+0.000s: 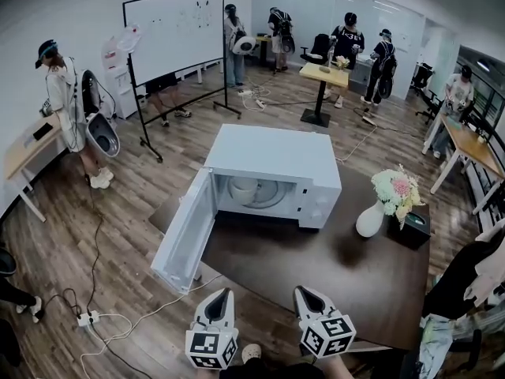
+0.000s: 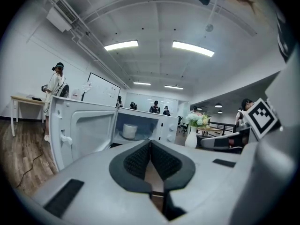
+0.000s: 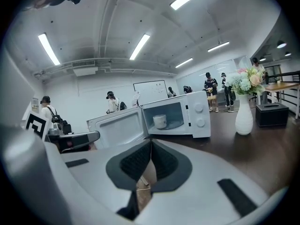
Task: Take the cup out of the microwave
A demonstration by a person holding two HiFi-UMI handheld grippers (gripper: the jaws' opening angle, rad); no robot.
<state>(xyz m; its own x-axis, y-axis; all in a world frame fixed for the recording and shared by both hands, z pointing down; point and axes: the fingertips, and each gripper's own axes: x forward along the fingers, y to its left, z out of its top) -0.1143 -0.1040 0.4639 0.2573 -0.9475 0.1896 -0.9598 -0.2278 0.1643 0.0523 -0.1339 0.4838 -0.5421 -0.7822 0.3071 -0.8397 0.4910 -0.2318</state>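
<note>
Since left gripper (image 1: 223,293) and right gripper (image 1: 303,291) have jaws pressed together, nothing held, well short of microwave (image 1: 272,158) — spread one wide, clear door (image 1: 183,234), clamp cup (image 1: 243,188) upright.

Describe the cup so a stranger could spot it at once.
On the dark table stands a white microwave with its door open. The cup sits inside it on the glass plate. It is short, white and the only thing in there, unlike the taller white vase with flowers out on the table.
</note>
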